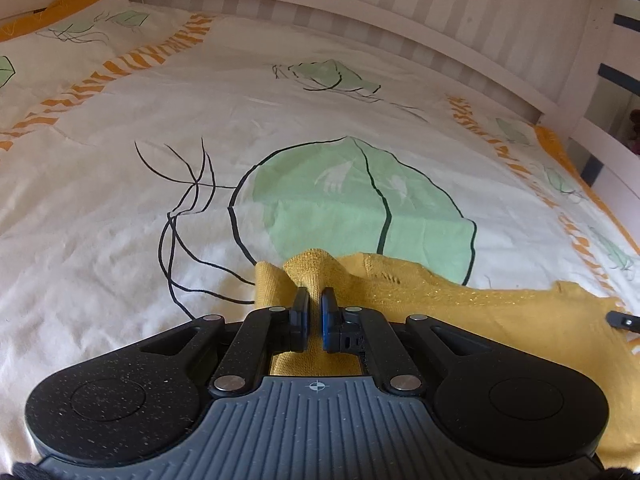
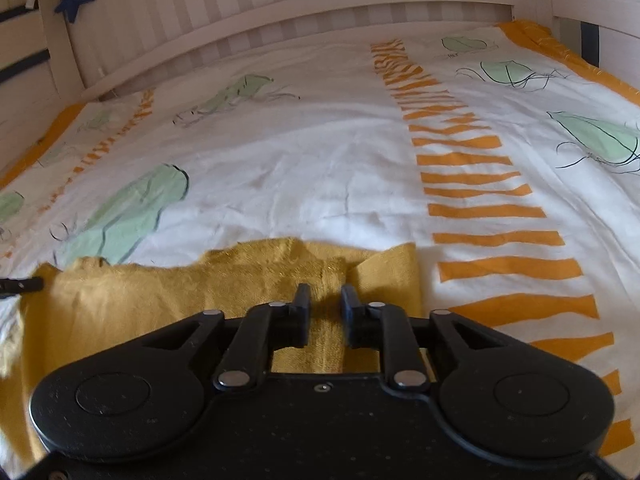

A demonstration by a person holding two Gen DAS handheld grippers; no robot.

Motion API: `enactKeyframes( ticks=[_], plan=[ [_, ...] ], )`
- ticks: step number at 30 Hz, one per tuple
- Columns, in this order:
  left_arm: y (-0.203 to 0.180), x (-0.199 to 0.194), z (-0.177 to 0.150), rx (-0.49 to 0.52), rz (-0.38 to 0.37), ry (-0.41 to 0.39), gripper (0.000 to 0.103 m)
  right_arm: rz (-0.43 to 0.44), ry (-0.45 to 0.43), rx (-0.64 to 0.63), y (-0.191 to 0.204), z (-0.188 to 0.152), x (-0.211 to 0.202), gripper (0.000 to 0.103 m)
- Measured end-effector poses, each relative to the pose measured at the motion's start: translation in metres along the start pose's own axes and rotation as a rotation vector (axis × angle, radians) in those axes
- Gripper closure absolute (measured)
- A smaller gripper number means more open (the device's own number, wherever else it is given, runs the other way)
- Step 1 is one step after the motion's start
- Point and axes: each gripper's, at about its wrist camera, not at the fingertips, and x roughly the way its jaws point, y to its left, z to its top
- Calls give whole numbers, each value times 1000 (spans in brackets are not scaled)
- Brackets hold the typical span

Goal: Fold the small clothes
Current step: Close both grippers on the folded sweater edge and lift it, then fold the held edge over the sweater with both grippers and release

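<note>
printed white bedsheet (image 1: pixel 120 216) is bearing mustard-yellow knit garment (image 1: pixel 500 320); left gripper (image 1: pixel 315 312) is pinching a raised fold, right gripper (image 2: pixel 325 312) is spread over it, gripping nothing. one-sided lift is risking skewed fold.

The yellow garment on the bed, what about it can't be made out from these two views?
- Left wrist view: the left gripper body hides the yellow garment's near part.
- Right wrist view: the right gripper hides its near edge; pad contact is unclear.
- Neither view shows what kind of garment it is.

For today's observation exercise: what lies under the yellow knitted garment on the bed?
The yellow knitted garment rests on the white patterned bedcover, partly covering a green leaf print. Anything beneath the cover is hidden.
</note>
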Motion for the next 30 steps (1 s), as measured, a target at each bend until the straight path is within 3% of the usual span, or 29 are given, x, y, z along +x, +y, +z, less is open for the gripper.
enactKeyframes(
  ticks=[4,6,8,9,10,13,16,23,26,29,30],
  plan=[
    [-1,-3,-1,8,-2,-3,97,-2,7,31,-2,-1,3,57],
    [-3,-2,0,13,-3,0,98,5,11,40,-3,-2,4,56],
    [-3,-2,0,11,-3,0,98,26,16,43,-3,-2,4,63],
    [-3,-3,0,8,-4,-1,98,41,14,35,-1,-2,2,86],
    [-3,-5,0,5,-6,-3,98,44,11,25,1,-2,0,93],
    [-9,-20,2,51,-18,-38,97,59,-61,-7,8,3,-22,94],
    [-19,-25,9,144,-8,-65,97,12,-115,-3,0,18,-33,94],
    [-24,26,2,149,63,62,94,-107,6,-9,-11,14,14,94],
    [-19,30,-2,141,59,69,90,-122,21,-27,-11,5,20,93],
    [-15,26,2,125,66,85,73,-124,7,-23,-11,3,17,87],
    [-14,24,4,122,72,88,67,-123,2,-16,-12,3,15,72]
  ],
)
